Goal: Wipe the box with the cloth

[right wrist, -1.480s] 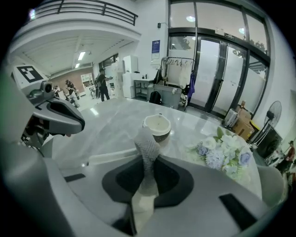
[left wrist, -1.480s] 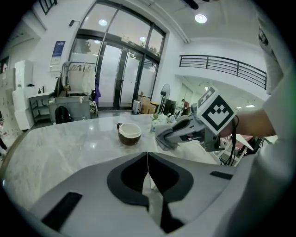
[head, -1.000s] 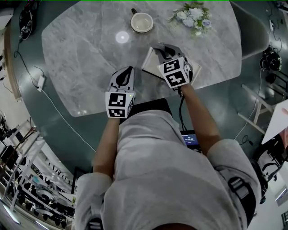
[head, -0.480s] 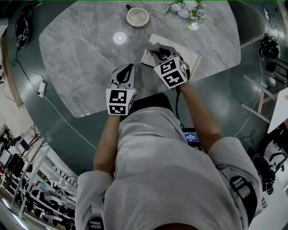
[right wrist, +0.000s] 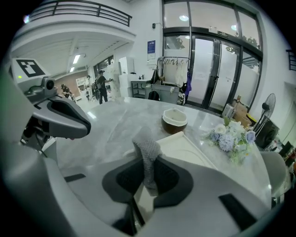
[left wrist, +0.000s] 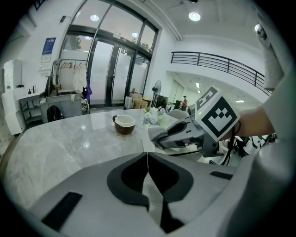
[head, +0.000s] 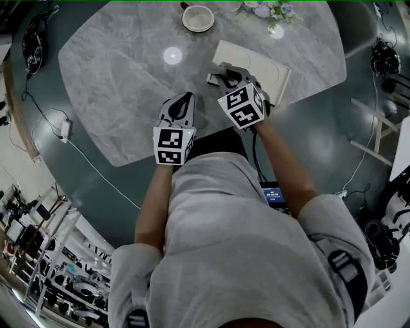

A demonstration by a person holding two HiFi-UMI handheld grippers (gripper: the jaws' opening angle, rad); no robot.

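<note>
A flat cream box (head: 259, 64) lies on the marble table (head: 115, 83); in the right gripper view the box (right wrist: 187, 148) shows just beyond the jaws. My right gripper (head: 219, 72) hangs over the box's near left corner and is shut on a grey knitted cloth (right wrist: 148, 155), which stands up between the jaws of the right gripper (right wrist: 149, 162). My left gripper (head: 181, 104) stays over the bare table to the left of the box. The left gripper (left wrist: 147, 159) is shut, its jaws meeting with nothing between them.
A brown and white cup (head: 197, 18) stands at the table's far edge, with a bunch of flowers (head: 261, 9) to its right. The near table edge runs just under both grippers. Cables (head: 83, 154) and a chair (head: 371, 45) are on the floor around the table.
My right gripper with the cloth has slid left across the box toward its near left corner, so more of the box shows to the right. The left gripper has barely moved.
</note>
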